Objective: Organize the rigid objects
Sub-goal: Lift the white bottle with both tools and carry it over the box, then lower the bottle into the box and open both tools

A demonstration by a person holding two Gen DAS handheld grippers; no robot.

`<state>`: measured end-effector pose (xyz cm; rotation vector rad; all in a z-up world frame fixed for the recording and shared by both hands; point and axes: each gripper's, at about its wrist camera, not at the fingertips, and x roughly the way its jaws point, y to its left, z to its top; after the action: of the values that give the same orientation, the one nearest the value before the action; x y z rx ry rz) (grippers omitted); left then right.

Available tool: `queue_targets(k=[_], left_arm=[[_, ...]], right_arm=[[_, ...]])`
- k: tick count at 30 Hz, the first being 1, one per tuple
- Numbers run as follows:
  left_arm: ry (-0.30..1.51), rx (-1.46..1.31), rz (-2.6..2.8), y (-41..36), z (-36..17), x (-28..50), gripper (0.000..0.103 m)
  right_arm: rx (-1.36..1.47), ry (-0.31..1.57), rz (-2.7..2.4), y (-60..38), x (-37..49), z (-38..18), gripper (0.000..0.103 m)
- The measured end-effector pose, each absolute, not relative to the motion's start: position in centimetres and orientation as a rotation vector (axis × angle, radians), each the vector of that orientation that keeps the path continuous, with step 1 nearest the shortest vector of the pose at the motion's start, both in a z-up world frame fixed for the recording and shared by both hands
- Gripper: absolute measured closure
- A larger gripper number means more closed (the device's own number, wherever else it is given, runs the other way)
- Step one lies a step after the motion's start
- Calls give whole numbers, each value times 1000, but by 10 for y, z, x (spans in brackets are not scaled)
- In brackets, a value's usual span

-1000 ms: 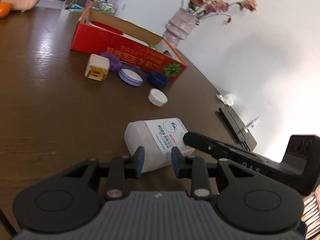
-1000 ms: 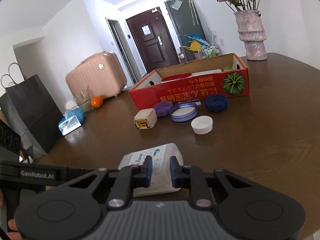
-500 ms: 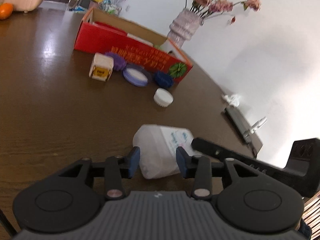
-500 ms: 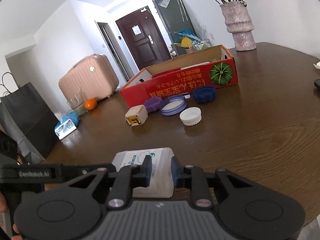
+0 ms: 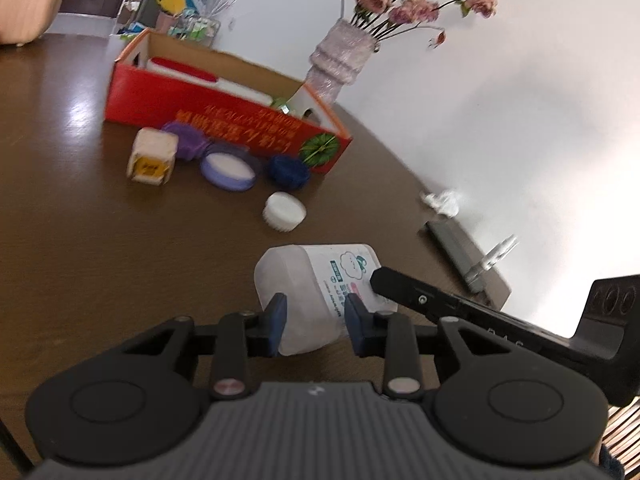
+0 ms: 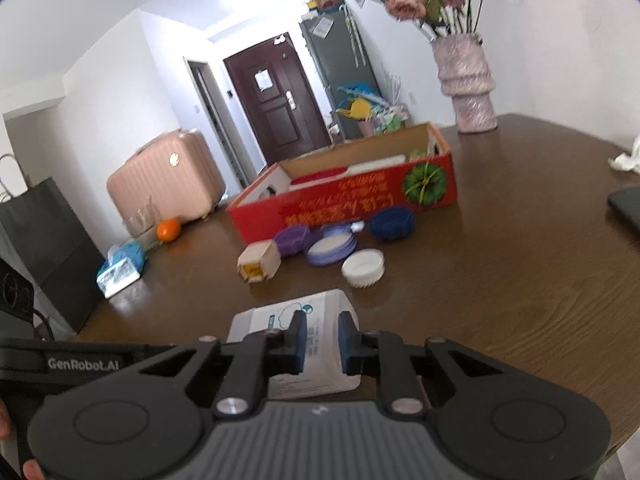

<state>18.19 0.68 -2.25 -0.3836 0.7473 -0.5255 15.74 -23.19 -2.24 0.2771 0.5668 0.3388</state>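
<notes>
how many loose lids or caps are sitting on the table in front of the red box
4, in front of the red box: purple cap, lavender lid, dark blue cap, and white cap nearest the camera. Others may be hidden inside the box.

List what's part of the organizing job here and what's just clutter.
Likely job: white plastic bottle on its side, red cardboard box, white ribbed cap, dark blue cap, lavender round lid, purple cap, cream cube.
Likely clutter: ribbed vase of pink flowers, crumpled white tissue, orange fruit, blue tissue pack, pink suitcase.
</notes>
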Motion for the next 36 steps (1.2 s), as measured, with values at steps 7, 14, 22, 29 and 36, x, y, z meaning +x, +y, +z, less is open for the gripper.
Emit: queue_targets(k=[7,14,22,29,36], left_arm=[[741,-364,-571,-14,-15,197,72],[649,-312,-558,-25,15,234,70],[555,-340,-474,-12,57,329,70],[587,-395,-438,1,47,407,69],[653,-393,-358,8,24,467,69]], right_arm=[[289,543,299,-252,164,-16,87],[250,435,272,-247,202,14,87],[191,381,322,-228,319,57,87],[197,408,327,-213,393,49,87],[334,541,334,-210,465,13,86]])
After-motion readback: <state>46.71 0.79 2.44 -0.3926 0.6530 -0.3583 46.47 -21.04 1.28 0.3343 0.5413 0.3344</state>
